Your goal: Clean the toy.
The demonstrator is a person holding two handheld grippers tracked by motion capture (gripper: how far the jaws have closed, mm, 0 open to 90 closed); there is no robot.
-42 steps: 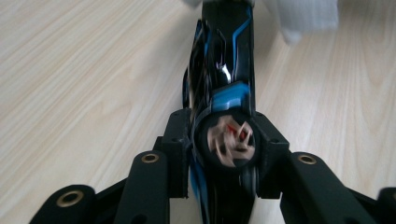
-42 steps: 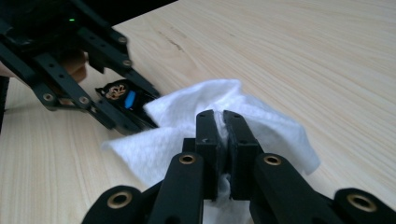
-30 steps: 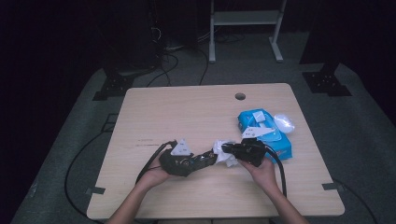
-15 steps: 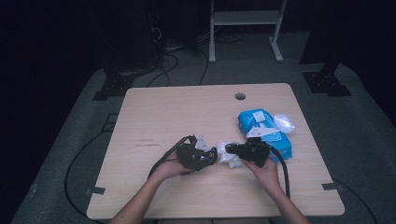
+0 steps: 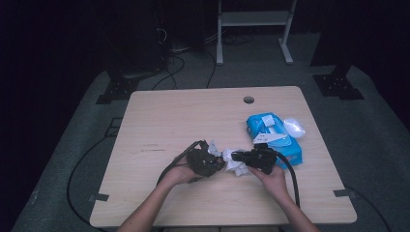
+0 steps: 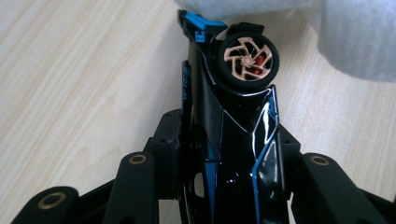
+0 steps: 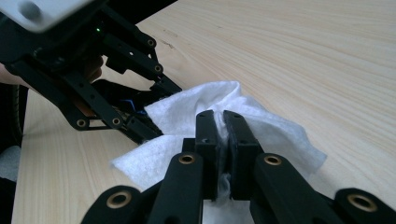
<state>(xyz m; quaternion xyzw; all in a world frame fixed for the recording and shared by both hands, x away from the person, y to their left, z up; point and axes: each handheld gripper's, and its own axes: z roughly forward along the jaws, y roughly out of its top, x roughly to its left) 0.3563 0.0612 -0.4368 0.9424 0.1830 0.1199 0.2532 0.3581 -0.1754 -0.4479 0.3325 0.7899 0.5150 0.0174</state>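
Observation:
My left gripper (image 6: 226, 140) is shut on a black toy car (image 6: 233, 107) with blue trim and a bronze wheel (image 6: 247, 63). Its jaws have just been closing, and the car sits between them. In the high view the left gripper (image 5: 217, 163) lies at the table's front middle, tip to tip with my right gripper (image 5: 238, 157). The right gripper (image 7: 223, 135) is shut on a white wipe (image 7: 271, 133). That wipe (image 5: 235, 166) bunches between the two grippers and lies against the car's far end (image 6: 355, 42). In the right gripper view the left gripper (image 7: 116, 112) is just beyond the wipe.
A blue pack of wipes (image 5: 273, 137) lies right of the grippers, with a crumpled white wad (image 5: 294, 127) beside it. A cable hole (image 5: 248, 99) is near the far edge of the wooden table (image 5: 169, 125). Cables trail off the front edge.
My left gripper has moved right, up to the wipe and the right gripper. The right hand has stayed in place.

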